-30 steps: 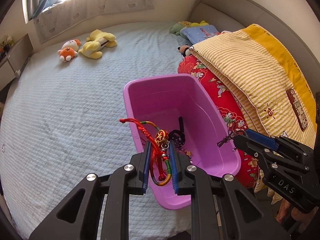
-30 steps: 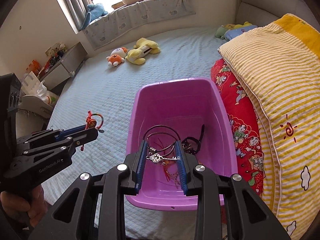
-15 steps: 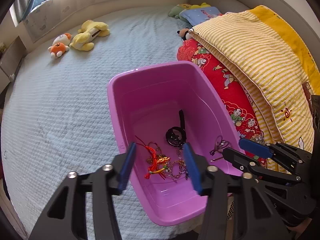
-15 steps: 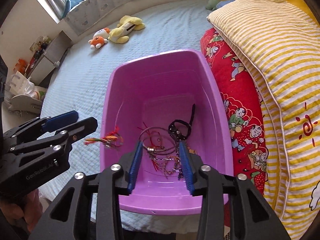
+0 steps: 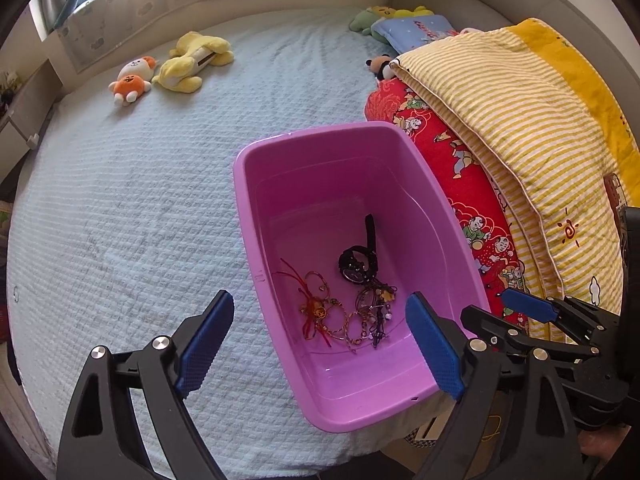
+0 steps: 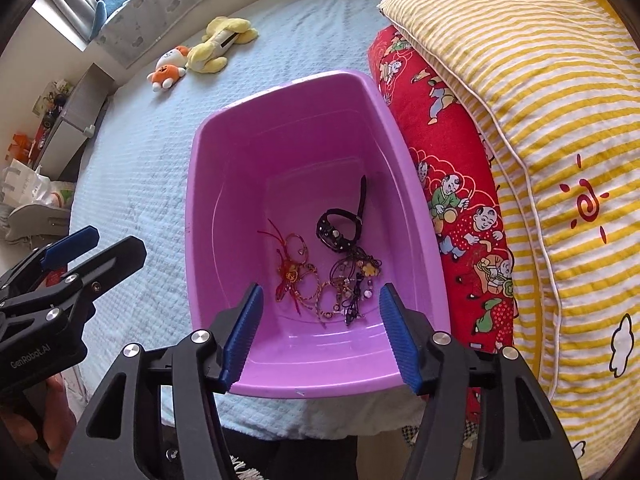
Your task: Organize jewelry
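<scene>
A purple plastic bin (image 5: 256,216) (image 6: 208,168) stands on the pale blue bed. On its floor lie a red cord bracelet with a gold charm (image 5: 316,312) (image 6: 290,274), several thin bangles and beaded strings (image 5: 370,312) (image 6: 348,284), and a black watch (image 5: 356,264) (image 6: 336,228). My left gripper (image 5: 320,320) hangs above the bin's near left wall, its jaws opening wide, nothing between the pads. My right gripper (image 6: 320,300) hovers over the bin's near end, jaws opening too, nothing held. Each gripper shows in the other's view: the right gripper (image 5: 532,312), the left gripper (image 6: 80,248).
Folded red and yellow-striped quilts (image 5: 500,128) (image 6: 520,120) press against the bin's right side. Plush toys (image 5: 172,68) (image 6: 200,60) lie far back on the bed. A hand (image 6: 56,416) grips the left tool. The bed's front edge runs just below the bin.
Both grippers opened and let go: the red cord bracelet fell from the left one, the thin bangles with the silver charm from the right one. Both pieces now lie in the bin. Both grippers sank closer.
</scene>
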`<act>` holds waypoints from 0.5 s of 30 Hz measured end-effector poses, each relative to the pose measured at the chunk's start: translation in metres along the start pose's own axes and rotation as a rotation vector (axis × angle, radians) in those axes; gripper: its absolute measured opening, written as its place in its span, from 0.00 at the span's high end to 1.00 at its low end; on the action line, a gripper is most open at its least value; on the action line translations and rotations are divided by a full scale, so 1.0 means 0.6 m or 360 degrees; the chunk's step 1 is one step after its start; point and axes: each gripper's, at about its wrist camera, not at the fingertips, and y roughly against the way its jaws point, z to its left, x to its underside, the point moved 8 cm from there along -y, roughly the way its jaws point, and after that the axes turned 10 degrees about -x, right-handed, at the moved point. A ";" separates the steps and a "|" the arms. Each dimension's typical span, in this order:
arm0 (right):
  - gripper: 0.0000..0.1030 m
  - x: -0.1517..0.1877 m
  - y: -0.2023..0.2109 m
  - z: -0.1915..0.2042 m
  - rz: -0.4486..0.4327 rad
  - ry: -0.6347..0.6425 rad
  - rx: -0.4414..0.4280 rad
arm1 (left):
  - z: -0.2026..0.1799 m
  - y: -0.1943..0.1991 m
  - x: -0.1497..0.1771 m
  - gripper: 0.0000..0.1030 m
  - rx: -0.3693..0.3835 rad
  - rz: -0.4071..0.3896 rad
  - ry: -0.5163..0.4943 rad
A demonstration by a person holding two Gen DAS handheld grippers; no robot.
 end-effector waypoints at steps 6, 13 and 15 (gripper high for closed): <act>0.44 0.013 0.017 0.017 0.0026 -0.0009 0.0039 | 0.011 0.014 0.012 0.16 -0.0008 0.0009 0.0008; 0.42 0.018 0.040 0.035 -0.0013 -0.0002 0.0058 | 0.027 0.032 0.018 0.16 -0.0057 -0.0004 0.0018; 0.42 0.020 0.046 0.038 -0.0023 -0.0002 0.0063 | 0.032 0.037 0.020 0.16 -0.0063 -0.0004 0.0020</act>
